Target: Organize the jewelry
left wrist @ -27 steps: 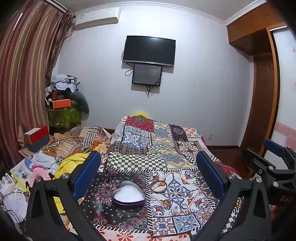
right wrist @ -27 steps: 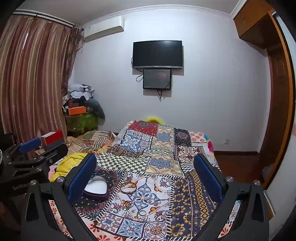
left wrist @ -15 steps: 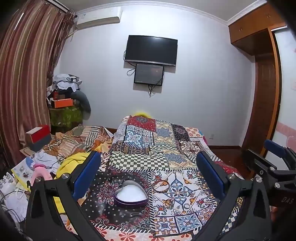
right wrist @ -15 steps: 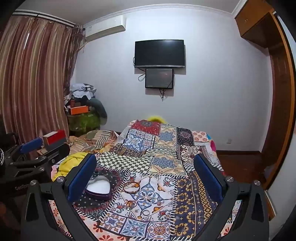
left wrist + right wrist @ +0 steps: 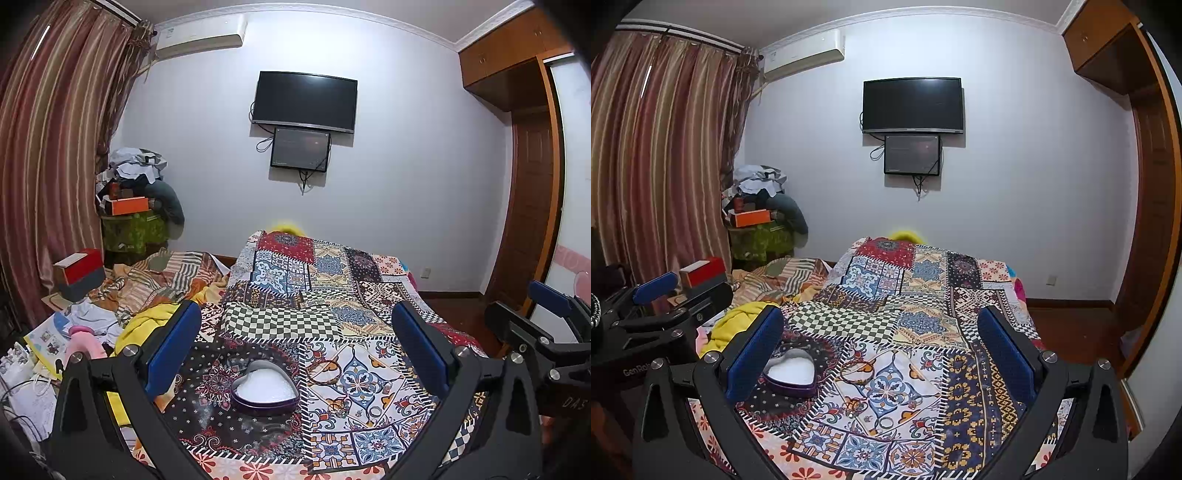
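sitting open on the patchwork bedspread [image 5: 332, 295], a white-lined heart-shaped tin [image 5: 264, 387].

Open bedspread [image 5: 280, 321] lies beyond the heart-shaped box [image 5: 264, 387] and bangle [image 5: 324, 370]; piled clothes [image 5: 147, 291] crowd the left side.

1. "DAS" in pale letters stands on the black body of the right gripper [image 5: 546, 328], seen at 4 o'clock in the left wrist view.
2. "GenRob", cut off by a finger in front, stands on the black body of the left gripper [image 5: 653, 295], at 8 o'clock in the right wrist view.
3. The air conditioner's [image 5: 201, 37] small label, at 11 o'clock, is too blurred to read.
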`<action>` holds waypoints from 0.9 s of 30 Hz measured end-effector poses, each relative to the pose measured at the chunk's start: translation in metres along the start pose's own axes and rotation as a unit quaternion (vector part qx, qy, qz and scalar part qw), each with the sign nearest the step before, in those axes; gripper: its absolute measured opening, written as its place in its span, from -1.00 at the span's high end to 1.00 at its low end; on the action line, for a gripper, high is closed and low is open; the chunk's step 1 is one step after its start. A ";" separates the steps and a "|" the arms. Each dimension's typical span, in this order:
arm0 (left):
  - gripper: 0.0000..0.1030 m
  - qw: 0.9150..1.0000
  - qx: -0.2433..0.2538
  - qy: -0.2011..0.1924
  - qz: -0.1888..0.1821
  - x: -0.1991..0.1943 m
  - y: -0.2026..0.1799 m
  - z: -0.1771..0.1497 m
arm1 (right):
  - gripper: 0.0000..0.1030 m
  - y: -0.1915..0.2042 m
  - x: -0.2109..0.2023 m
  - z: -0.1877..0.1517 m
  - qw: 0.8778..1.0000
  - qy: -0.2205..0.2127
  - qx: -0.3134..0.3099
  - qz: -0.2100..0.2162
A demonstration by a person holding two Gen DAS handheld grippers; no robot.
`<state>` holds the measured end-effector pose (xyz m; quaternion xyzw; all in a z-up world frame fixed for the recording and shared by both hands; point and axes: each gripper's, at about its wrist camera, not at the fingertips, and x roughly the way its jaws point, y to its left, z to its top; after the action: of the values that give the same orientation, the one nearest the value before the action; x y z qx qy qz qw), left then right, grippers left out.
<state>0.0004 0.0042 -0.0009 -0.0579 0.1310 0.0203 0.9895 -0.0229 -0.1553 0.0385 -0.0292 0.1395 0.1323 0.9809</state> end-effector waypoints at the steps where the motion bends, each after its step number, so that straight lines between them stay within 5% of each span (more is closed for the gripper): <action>1: -1.00 1.000 0.000 0.000 0.000 0.000 0.000 0.000 | -1.00 -0.003 0.003 -0.001 1.000 0.001 0.001 0.002; 27: -1.00 1.000 -0.002 -0.001 0.001 -0.001 0.001 -0.002 | -1.00 -0.006 0.005 -0.002 1.000 0.001 -0.002 0.004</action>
<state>-0.0009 0.0052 -0.0025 -0.0596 0.1303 0.0212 0.9895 -0.0176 -0.1601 0.0355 -0.0304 0.1405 0.1360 0.9802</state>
